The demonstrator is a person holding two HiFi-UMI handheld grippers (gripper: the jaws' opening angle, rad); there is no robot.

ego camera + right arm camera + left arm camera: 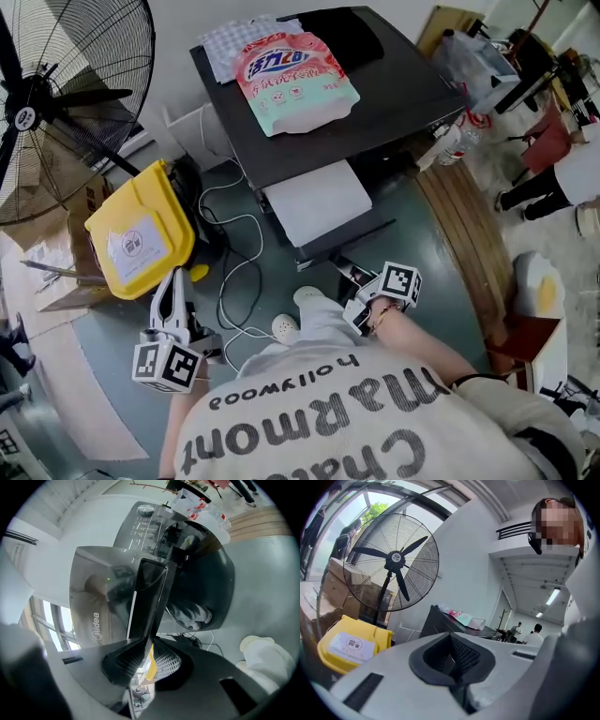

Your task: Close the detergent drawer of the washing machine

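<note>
R gripper [147, 657] is nipped on the front-panel edge of the detergent drawer [314, 202], which stands pulled out of the "Midea"-marked washing machine [96, 620], w/ a pink pouch [292, 80] in Chinese print on top and floor [427, 248] open beside; L gripper [454, 670], jaws together and empty, is by the labelled yellow bin [141, 230].

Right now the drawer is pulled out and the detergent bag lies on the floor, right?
No: the head view shows the detergent bag lying on top of the washing machine, not on the floor. The drawer is pulled out.
</note>
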